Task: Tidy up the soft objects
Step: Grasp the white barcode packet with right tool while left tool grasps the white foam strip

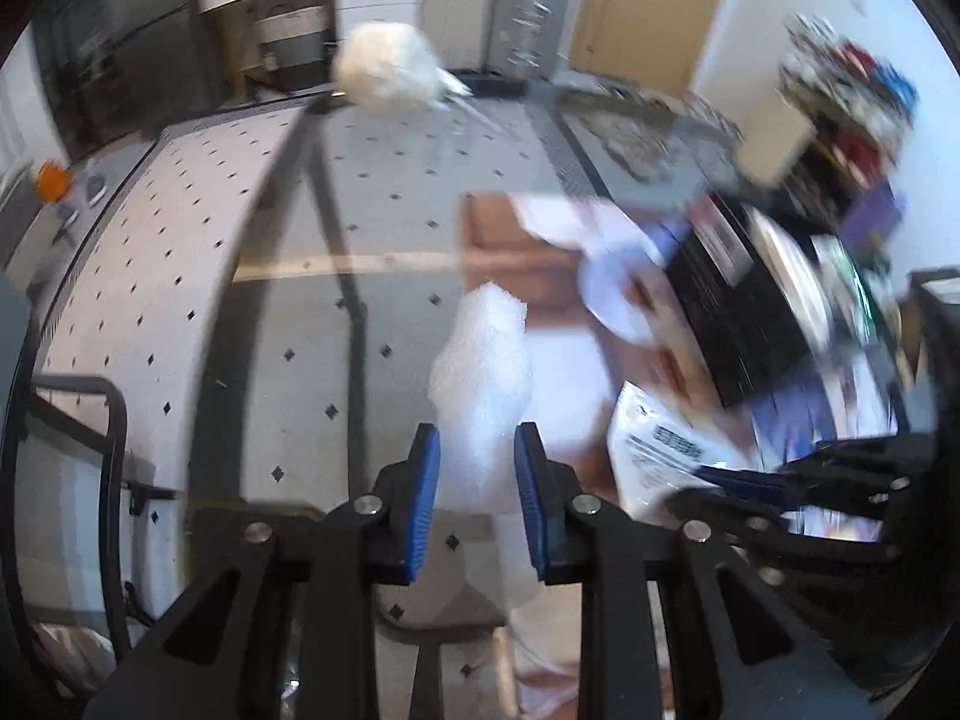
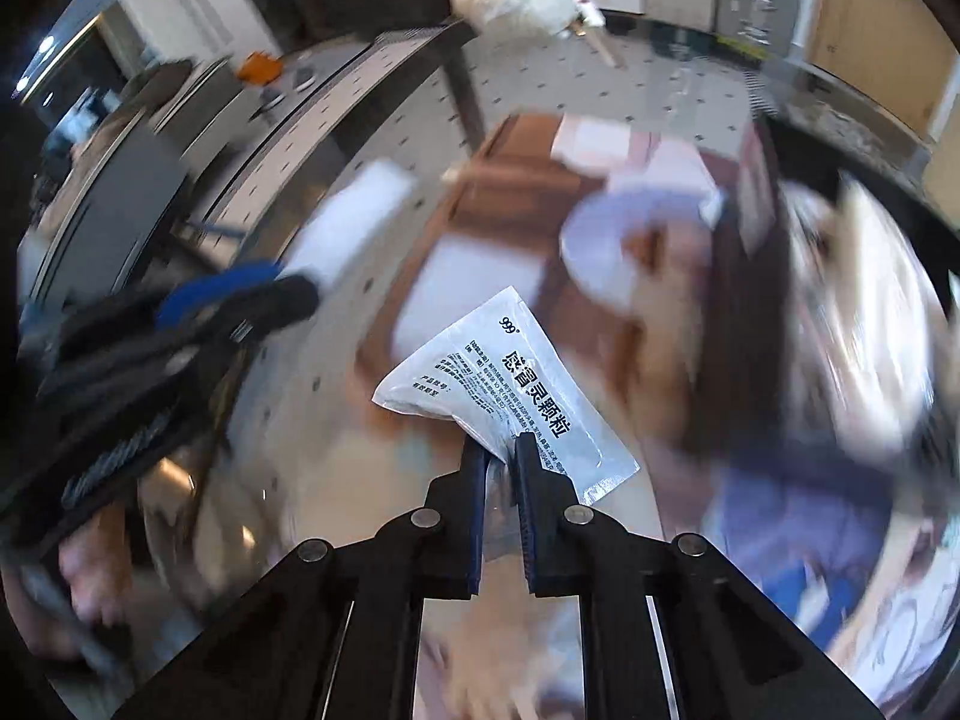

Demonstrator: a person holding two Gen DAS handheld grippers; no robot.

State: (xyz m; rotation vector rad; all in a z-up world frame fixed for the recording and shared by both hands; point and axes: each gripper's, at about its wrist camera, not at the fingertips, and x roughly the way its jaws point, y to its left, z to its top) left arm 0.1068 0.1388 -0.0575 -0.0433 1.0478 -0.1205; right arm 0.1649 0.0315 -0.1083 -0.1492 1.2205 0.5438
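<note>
My left gripper (image 1: 478, 450) is shut on a white foam piece (image 1: 483, 372) and holds it up above the glass table. My right gripper (image 2: 501, 450) is shut on a white printed sachet (image 2: 501, 387) with black Chinese text, held over a blurred brown box (image 2: 510, 180). The right gripper with the sachet (image 1: 654, 450) also shows at the right of the left wrist view. The left gripper (image 2: 240, 294) with its foam piece (image 2: 354, 216) shows blurred at the left of the right wrist view.
A brown box (image 1: 498, 252) holds a white round plate (image 1: 612, 294) and white items. A black box (image 1: 738, 312) and cluttered things stand to the right. A white fluffy bundle (image 1: 387, 69) lies at the far side. The floor below has diamond tiles.
</note>
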